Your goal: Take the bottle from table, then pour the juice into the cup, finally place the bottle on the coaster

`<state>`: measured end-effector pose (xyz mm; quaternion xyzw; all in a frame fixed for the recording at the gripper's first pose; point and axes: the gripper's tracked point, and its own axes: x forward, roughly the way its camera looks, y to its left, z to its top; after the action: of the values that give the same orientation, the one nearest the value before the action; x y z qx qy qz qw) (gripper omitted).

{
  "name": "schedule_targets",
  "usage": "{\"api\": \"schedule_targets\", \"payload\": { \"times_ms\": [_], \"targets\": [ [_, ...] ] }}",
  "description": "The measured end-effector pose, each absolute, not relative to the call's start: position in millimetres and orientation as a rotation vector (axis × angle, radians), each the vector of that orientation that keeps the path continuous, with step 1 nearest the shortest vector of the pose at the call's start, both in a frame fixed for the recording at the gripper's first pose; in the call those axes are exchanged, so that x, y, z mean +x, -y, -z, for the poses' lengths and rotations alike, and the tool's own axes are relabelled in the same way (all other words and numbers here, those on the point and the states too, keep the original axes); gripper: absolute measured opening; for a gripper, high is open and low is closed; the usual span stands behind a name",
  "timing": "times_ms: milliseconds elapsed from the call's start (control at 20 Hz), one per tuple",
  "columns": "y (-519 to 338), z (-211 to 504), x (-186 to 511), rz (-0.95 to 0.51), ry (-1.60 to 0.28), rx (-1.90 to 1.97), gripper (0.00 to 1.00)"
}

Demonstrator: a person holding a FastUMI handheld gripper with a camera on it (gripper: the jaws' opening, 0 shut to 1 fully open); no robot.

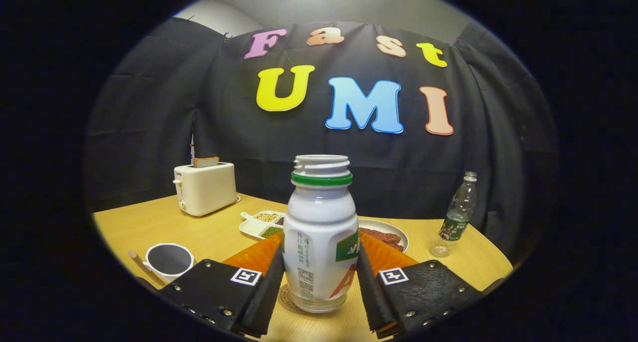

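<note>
White plastic, with a green ring under its uncapped mouth, the bottle (pixel 320 237) is standing upright between the two fingers (pixel 259 287) of the gripper (pixel 321 287), and its base is sitting on a round coaster (pixel 290 298) whose printed rim is peeking out just beside the left finger. Both pads appear to be lying against the bottle's lower sides, one on each flank, though whether they are pressing or merely touching cannot be told from this angle. The wooden table (pixel 214 232) is carrying everything else. To the left of the fingers a white cup (pixel 168 260) with a dark inside is sitting near the table's edge, well apart from the bottle, and a thin wooden stick (pixel 138 261) is lying just beside it. Beyond the cup, a cream toaster (pixel 205 187) is standing at the back with a slice of bread (pixel 206 161) poking out of its slot. Behind the bottle, a white divided dish (pixel 261 222) is holding grains in separate compartments, and a plate (pixel 394 232) with reddish-brown food is showing partly past the bottle's right side. Farther right, a clear water bottle (pixel 456 215) is standing upright near the black cloth wall (pixel 149 112).
</note>
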<state>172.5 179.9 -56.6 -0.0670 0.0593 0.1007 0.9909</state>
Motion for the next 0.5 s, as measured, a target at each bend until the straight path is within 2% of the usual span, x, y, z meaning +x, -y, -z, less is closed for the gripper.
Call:
{"api": "schedule_targets", "payload": {
  "times_ms": [200,500],
  "targets": [
    [-196,58,175,-0.272,-0.098,-0.095,0.71],
    [-192,73,186,-0.255,-0.114,-0.086,0.71]
  ]
}}
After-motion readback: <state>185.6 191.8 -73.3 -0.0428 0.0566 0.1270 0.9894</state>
